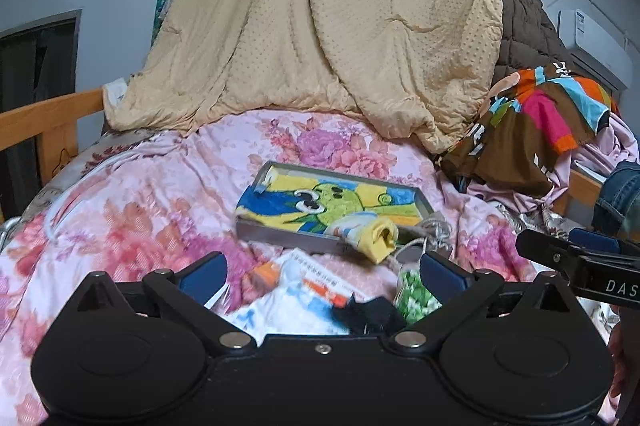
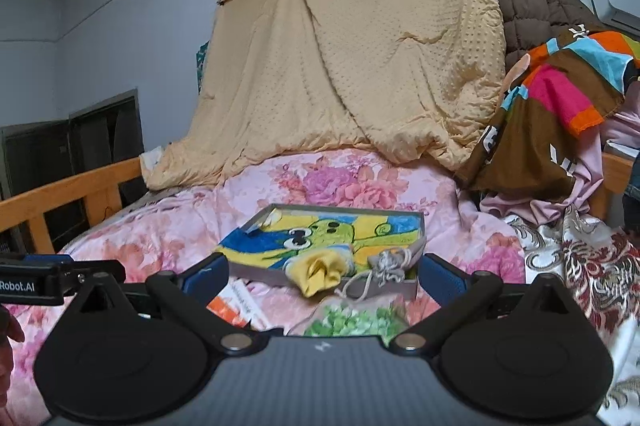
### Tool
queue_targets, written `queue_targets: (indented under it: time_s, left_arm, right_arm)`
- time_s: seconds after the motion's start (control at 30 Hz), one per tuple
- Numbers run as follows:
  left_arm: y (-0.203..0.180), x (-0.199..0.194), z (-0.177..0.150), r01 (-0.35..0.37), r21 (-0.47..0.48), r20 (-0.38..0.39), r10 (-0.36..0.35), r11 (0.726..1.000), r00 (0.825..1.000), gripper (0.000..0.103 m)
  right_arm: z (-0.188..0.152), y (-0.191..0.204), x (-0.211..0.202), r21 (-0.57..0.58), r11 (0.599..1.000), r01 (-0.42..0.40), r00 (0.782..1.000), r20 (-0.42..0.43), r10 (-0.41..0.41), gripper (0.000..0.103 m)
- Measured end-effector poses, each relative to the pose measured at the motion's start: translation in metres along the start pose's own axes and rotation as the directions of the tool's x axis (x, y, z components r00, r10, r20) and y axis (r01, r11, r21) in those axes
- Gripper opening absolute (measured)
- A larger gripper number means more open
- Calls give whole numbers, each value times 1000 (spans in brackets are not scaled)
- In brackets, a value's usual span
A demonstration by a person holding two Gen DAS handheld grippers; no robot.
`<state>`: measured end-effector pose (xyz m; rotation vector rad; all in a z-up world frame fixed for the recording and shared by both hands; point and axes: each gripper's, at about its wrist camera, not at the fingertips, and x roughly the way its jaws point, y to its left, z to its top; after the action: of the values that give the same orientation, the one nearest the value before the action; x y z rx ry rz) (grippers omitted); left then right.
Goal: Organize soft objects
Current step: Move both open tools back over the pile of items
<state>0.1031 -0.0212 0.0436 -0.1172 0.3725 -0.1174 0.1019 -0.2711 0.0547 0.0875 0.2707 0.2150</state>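
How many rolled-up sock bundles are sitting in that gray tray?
2. A yellow sock bundle hangs over the tray's front edge, and a gray sock bundle lies just right of it, in the front corner. More could hide beneath the cartoon towel.

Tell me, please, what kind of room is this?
Most likely a bedroom in a home. A bed with a wooden rail carries a floral bedspread, a beige quilt hangs against the wall, and an air conditioner is mounted high up.
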Motion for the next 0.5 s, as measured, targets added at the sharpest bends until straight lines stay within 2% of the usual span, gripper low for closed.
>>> queue_targets:
  time_s: [0.1,0.3,0.4,0.5]
  left_arm:
    - [7,-9,-6,-7,-16,-4,6,1000,1000,102]
    - [19,-37,-13,-27,-22,13,27,999,1000,102]
    - [27,-47,-20,-44,-43,-14,43,998,999,102]
    - [34,-53,-28,-58,-86,-58,53,995,997,102]
  right_arm:
    - [-6,6,-8,2,1000,3,1000,3,-3,103]
    - [-14,12,-28,-13,996,92,993,74,-91,103]
    - [-18,13,-35,-16,993,115,991,77,-113,103]
    - [-23,12,-41,-8,995,99,994,48,-99,103]
